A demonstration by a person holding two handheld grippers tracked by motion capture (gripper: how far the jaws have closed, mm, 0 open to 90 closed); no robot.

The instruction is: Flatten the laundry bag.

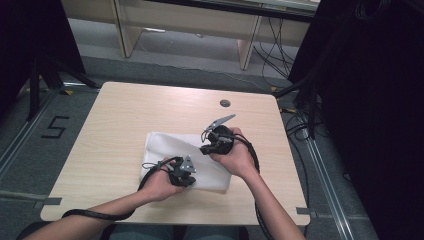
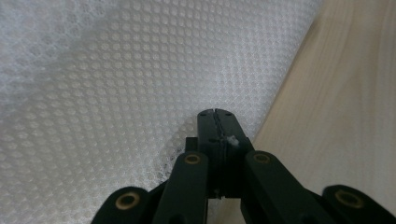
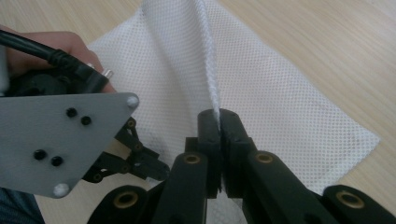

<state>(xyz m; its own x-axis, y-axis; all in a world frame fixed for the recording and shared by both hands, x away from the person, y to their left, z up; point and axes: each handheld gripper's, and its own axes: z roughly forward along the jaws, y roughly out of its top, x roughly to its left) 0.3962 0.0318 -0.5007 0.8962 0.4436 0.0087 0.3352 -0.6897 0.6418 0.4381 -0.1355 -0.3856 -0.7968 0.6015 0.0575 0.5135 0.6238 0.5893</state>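
Note:
A white mesh cloth (image 1: 165, 145) lies flat on the middle of the light wooden table (image 1: 125, 110). My left gripper (image 1: 184, 176) rests low at the cloth's near edge. In the left gripper view its jaws (image 2: 215, 115) are shut, with a bit of mesh (image 2: 140, 70) caught in their seam beside the bare wood (image 2: 336, 116). My right gripper (image 1: 210, 146) is over the cloth's right part. It is shut (image 3: 217, 114) on a fold of the cloth (image 3: 196, 56), which rises from its tips as a ridge. The left gripper (image 3: 144, 165) and its grey plate (image 3: 60, 144) appear close by in that view.
A small round grey cap (image 1: 225, 103) is set into the table behind the cloth. Black cables (image 1: 300, 125) trail on the floor at the right beside dark curtains. A "5" (image 1: 55, 127) is marked on the floor at the left. Pale furniture legs (image 1: 247, 47) stand behind.

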